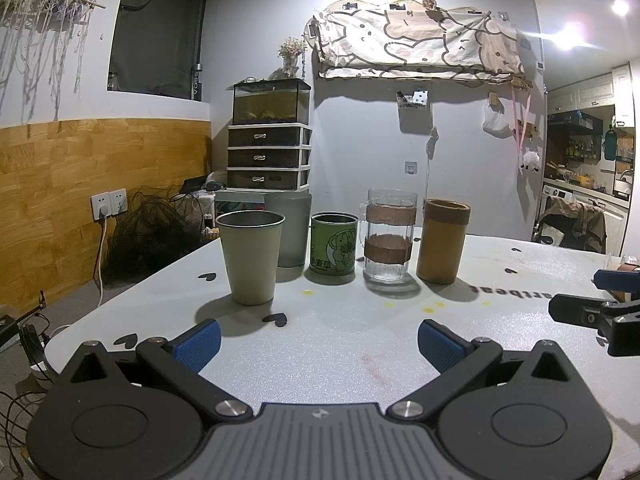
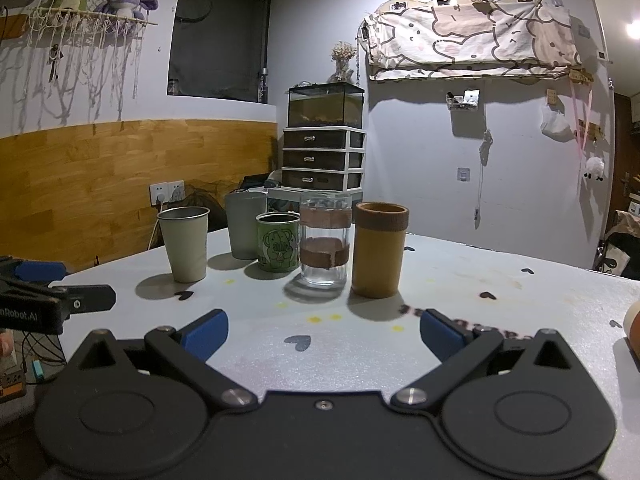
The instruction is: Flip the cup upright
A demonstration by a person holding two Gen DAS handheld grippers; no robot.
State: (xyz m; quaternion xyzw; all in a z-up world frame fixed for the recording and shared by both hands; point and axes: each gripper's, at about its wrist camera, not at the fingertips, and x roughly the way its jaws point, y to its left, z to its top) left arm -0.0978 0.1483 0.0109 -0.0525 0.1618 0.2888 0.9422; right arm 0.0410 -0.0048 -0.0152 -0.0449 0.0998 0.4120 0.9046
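Several cups stand upright in a row on the white table: a pale metal cup, a frosted grey cup behind it, a green elephant mug, a glass mug with brown bands and a tan bamboo cup. The same row shows in the right wrist view: metal cup, green mug, glass mug, bamboo cup. My left gripper is open and empty, short of the row. My right gripper is open and empty, also short of it.
The right gripper shows at the right edge of the left wrist view; the left gripper shows at the left edge of the right wrist view. A drawer unit with a tank stands behind the table. A pale object lies at the table's right edge.
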